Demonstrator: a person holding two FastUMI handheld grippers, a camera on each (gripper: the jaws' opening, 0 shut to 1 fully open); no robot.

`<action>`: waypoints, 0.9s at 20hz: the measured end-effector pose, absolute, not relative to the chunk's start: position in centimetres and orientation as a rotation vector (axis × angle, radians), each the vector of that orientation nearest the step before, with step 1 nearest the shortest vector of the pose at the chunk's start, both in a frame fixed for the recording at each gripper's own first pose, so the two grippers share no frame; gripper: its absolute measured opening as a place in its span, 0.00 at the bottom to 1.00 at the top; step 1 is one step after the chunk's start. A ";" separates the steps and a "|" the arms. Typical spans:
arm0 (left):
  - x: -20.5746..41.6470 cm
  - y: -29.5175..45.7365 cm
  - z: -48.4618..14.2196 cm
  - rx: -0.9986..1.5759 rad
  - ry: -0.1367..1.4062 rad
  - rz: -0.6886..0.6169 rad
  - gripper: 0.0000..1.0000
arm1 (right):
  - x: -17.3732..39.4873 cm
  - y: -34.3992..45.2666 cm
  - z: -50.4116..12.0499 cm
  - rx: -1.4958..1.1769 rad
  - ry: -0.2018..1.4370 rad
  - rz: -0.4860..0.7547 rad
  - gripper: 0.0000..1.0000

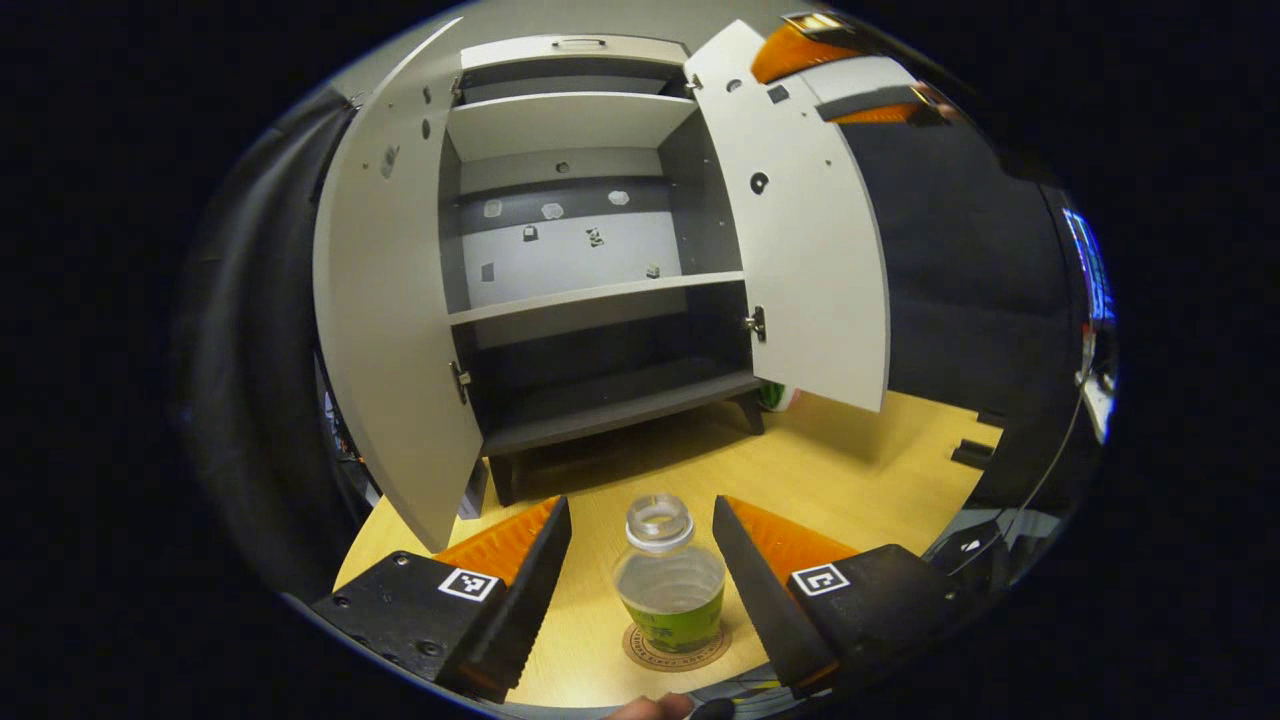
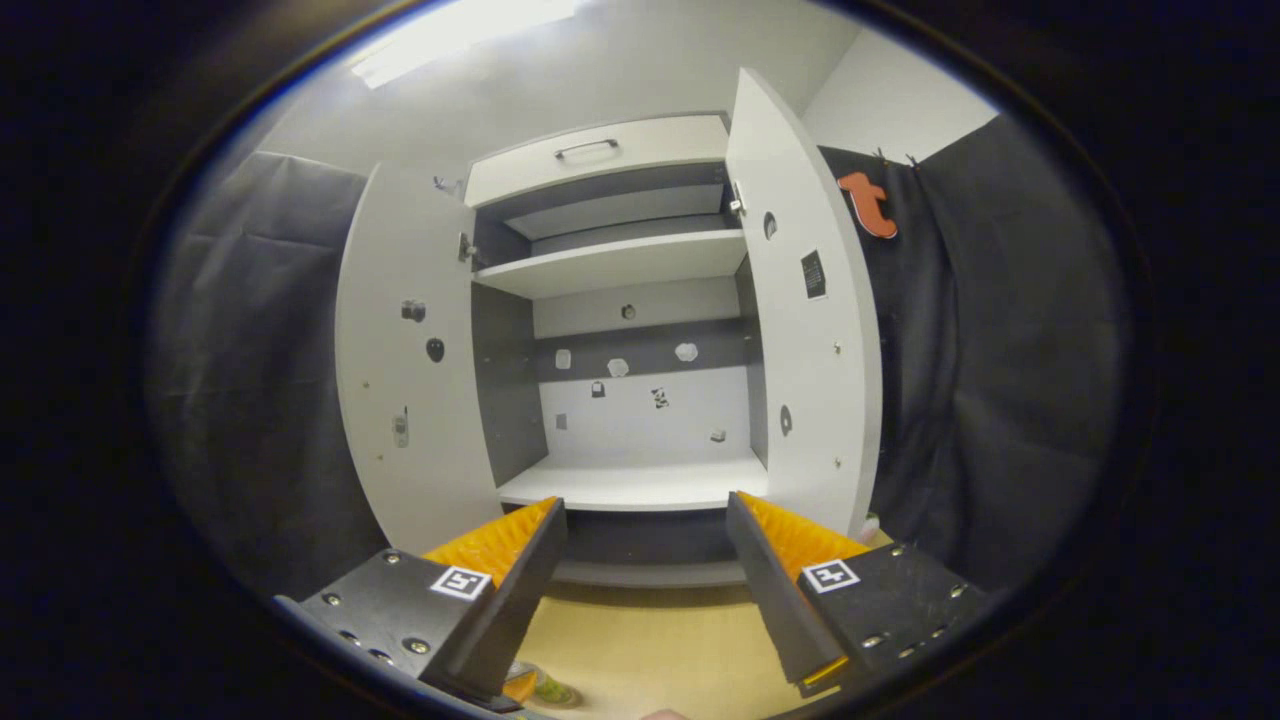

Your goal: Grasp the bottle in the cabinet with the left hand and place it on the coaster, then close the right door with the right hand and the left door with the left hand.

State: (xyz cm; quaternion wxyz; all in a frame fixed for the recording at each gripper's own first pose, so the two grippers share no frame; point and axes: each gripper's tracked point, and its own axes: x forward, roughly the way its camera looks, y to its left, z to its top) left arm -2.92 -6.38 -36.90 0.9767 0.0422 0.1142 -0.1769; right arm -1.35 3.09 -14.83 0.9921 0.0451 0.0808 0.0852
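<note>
Your clear plastic bottle with the green label (image 1: 670,585) stands upright on the round brown coaster (image 1: 676,650) on the wooden surface (image 1: 860,470). Your white cabinet (image 1: 590,290) stands behind it, left door (image 1: 385,300) and right door (image 1: 800,230) both swung open.

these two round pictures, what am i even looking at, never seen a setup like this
No robot here: a person holds a two-finger grasping tool in each hand, and a fisheye camera rides on each, looking out along its fingers.

The left gripper view comes from the left tool. Its fingers stand open on either side of a small bottle, not touching it. The bottle stands upright on a round coaster on the wooden table.

The right gripper view comes from the right tool, open and holding nothing, facing the cabinet.

Both cabinet doors, the left door and the right door, are swung open, and the shelves look bare.
</note>
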 end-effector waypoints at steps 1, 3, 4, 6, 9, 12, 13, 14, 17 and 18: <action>-3.2 -6.3 -35.6 0.060 0.234 -0.355 0.91 | -1.5 2.6 -14.5 0.090 0.155 0.165 0.98; -3.4 -5.9 -32.9 0.038 0.221 -0.351 0.91 | -1.8 1.6 -13.8 0.091 0.136 0.156 0.97; -3.4 -5.6 -31.6 0.040 0.214 -0.348 0.91 | -2.0 1.1 -13.4 0.092 0.124 0.150 0.97; -3.1 -5.0 -29.1 0.051 0.200 -0.336 0.92 | -2.1 -0.3 -12.5 0.084 0.098 0.145 0.97; -2.5 -3.5 -24.4 0.060 0.148 -0.293 0.94 | -0.9 -4.3 -10.9 0.040 0.062 0.085 0.97; -2.2 -2.5 -17.7 0.033 0.015 -0.271 0.96 | 0.1 -9.1 -9.5 0.017 0.030 0.010 0.93; -2.2 -2.7 -15.9 0.026 -0.008 -0.283 0.96 | 0.3 -10.7 -9.2 0.012 0.022 -0.016 0.93; -2.2 -2.9 -14.6 0.023 -0.026 -0.296 0.95 | 0.5 -12.4 -9.1 0.002 0.019 -0.037 0.97; -1.8 -2.4 -10.9 0.026 -0.055 -0.293 1.00 | 1.6 -17.8 -9.0 -0.004 0.014 -0.107 0.97; -1.5 -2.2 -9.4 0.015 -0.071 -0.289 0.97 | 2.3 -19.6 -9.1 0.000 0.020 -0.131 0.97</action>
